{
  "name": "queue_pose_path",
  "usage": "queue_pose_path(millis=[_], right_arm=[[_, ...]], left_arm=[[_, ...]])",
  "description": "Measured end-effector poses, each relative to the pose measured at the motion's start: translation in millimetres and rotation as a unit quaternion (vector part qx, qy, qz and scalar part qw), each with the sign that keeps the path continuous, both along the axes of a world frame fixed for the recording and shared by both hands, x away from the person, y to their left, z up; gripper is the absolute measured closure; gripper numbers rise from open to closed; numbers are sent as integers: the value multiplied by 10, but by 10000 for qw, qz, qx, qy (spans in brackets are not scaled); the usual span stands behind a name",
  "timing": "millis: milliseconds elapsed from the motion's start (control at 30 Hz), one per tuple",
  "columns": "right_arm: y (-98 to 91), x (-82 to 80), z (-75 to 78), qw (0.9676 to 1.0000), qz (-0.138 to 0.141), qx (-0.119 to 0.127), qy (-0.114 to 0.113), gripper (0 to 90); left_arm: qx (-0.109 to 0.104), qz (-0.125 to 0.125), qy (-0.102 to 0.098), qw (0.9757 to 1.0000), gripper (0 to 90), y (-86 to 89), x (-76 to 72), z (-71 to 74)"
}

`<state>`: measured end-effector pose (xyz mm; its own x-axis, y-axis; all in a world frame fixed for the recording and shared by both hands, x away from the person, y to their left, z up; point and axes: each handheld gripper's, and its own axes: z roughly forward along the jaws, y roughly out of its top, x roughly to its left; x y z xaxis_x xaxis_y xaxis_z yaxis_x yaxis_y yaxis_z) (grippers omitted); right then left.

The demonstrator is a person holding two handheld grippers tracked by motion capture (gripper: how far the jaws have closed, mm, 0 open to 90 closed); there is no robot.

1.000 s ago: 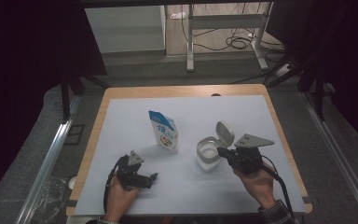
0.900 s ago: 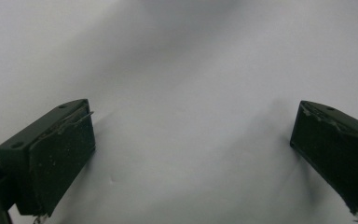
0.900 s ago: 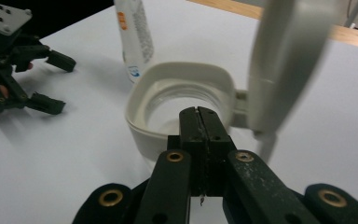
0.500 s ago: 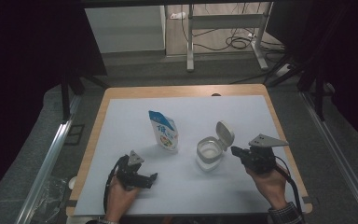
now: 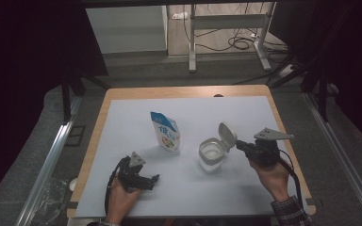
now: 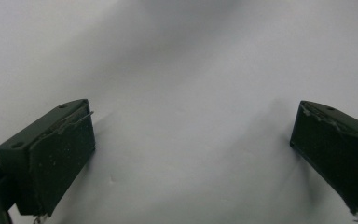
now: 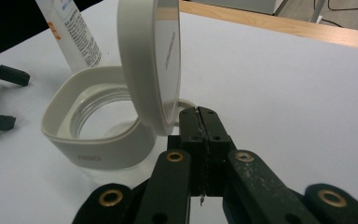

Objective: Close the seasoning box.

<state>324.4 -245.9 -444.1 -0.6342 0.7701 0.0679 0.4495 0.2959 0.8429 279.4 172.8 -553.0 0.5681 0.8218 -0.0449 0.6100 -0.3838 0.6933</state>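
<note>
The pouch [image 7: 70,32] was cut off by the top edge in the right gripper view, its print too small to read in the high view. The raised lid [image 7: 151,60] hid part of the jar [image 7: 93,140] rim behind it.

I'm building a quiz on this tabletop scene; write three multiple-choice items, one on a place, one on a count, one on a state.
1. Where does the pouch stand relative to the jar?
A. to its left in the high view
B. inside it
C. on its lid

2. How many containers stand on the white mat?
A. one
B. two
C. four

3. How is the jar's lid?
A. screwed shut
B. lying flat on the mat
C. flipped up open

Key: 1 A, the pouch stands left of the jar. 2 B, pouch and jar. 3 C, the lid stands upright on its hinge, beside the shut right tool.
</note>
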Motion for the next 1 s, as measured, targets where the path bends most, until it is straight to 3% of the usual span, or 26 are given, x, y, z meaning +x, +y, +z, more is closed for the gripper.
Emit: queue_pose_path(millis=[500, 1000], right_arm=[[145, -29, 62, 9996, 257, 107, -69, 893], [80, -160, -120, 9993, 340, 137, 65, 893]], left_arm=[[2, 0, 2, 10000, 0, 0, 0, 1], [10, -2, 11, 10000, 0, 1, -2, 1]])
